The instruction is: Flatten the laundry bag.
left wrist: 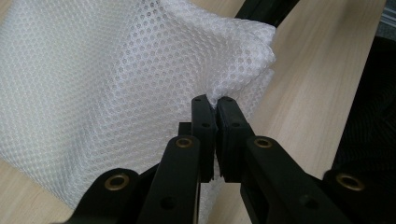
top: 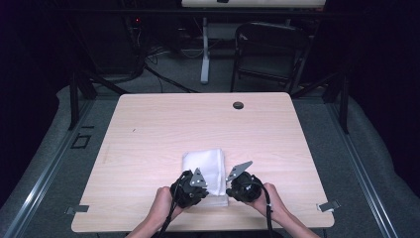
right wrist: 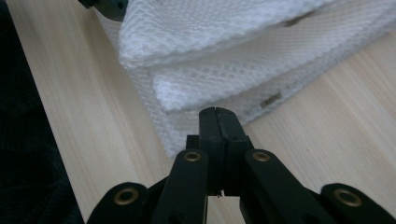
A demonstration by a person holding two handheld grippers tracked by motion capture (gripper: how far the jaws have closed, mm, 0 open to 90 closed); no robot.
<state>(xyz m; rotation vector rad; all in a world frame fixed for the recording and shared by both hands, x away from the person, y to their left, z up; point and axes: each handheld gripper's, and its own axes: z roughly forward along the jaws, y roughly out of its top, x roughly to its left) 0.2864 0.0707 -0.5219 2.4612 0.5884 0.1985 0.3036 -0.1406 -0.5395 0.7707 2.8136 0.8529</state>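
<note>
We found the folded white mesh cloth lying on the near middle of the wooden table, its long axis running from the person's edge toward the far edge, slightly tilted. The left gripper was clamped on a raised near corner of the fabric. The right gripper had its jaws pressed together at the cloth's edge; we could not tell whether any mesh sat between them. Both hands rested just behind the near end.

Bright tabletop, dark surroundings, soft focus
</note>
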